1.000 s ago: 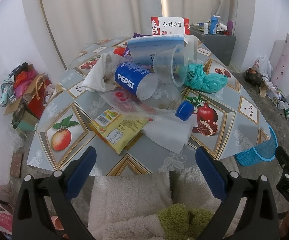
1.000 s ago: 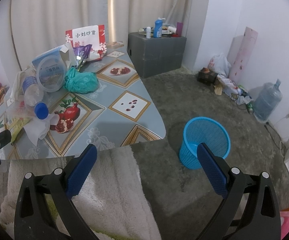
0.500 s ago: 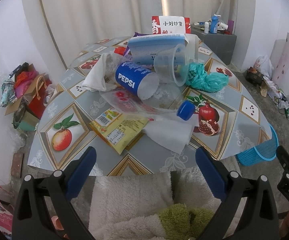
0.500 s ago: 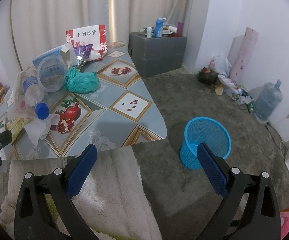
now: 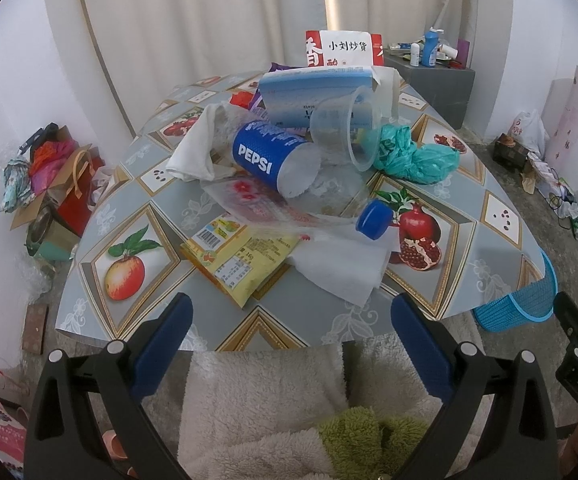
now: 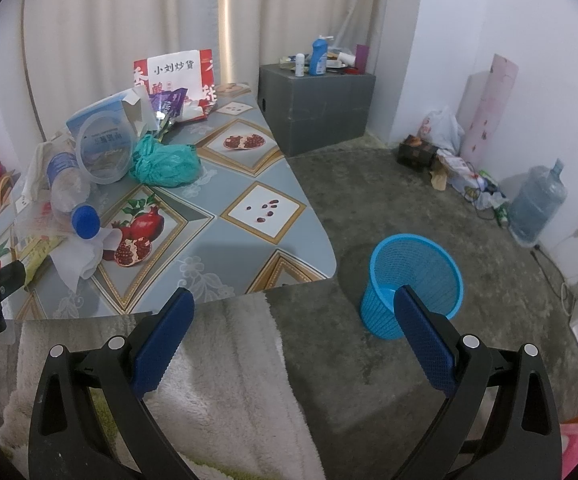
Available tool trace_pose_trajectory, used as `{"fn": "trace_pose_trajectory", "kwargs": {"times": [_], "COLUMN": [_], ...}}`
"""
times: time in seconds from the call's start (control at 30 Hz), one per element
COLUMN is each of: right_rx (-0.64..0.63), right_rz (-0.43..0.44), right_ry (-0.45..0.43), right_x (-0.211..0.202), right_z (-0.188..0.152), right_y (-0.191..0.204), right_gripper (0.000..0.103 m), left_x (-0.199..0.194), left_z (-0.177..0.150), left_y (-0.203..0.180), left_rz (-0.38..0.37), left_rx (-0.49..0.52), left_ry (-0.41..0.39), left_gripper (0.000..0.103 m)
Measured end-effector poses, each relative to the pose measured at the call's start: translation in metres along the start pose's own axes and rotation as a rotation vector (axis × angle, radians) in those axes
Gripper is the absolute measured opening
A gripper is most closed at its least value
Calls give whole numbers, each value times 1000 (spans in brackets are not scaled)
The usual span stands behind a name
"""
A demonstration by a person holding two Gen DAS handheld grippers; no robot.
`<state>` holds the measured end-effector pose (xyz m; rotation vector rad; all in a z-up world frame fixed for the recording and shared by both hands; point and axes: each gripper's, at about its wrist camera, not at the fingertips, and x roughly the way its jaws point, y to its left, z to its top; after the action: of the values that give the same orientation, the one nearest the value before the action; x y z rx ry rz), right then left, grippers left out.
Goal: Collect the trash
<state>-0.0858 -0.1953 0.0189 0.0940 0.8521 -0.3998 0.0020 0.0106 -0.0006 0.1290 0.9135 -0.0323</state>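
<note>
Trash lies heaped on the fruit-print table (image 5: 129,216): a Pepsi bottle (image 5: 273,160) on its side with a blue cap (image 5: 375,219), a clear plastic cup (image 5: 347,134), a teal plastic bag (image 5: 415,156), a yellow snack wrapper (image 5: 237,258), a white tissue (image 5: 345,266) and a white cloth (image 5: 197,152). My left gripper (image 5: 291,322) hangs open short of the table's near edge, holding nothing. My right gripper (image 6: 293,314) is open too, over the floor beside the table corner. A blue mesh bin (image 6: 413,284) stands on the floor by its right finger.
A blue carton (image 5: 313,94) and a red-and-white sign box (image 5: 345,50) stand behind the heap. A grey cabinet (image 6: 315,108) with bottles sits in the corner. A water jug (image 6: 537,208) and bags line the right wall. A fluffy white garment (image 5: 261,400) fills the foreground.
Both views have crept slightly forward toward the table. The trash has not moved and both grippers stay open.
</note>
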Motion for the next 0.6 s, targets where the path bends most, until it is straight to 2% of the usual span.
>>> {"fn": "trace_pose_trajectory", "kwargs": {"times": [0.6], "right_rx": [2], "right_rz": [1], "right_ry": [-2], "right_x": [0], "right_z": [0], "right_y": [0], "right_gripper": [95], "left_x": [1], "left_z": [0], "left_y": [2], "left_rz": [1], "left_rx": [-4], "left_ry": [0], "left_gripper": [97]}}
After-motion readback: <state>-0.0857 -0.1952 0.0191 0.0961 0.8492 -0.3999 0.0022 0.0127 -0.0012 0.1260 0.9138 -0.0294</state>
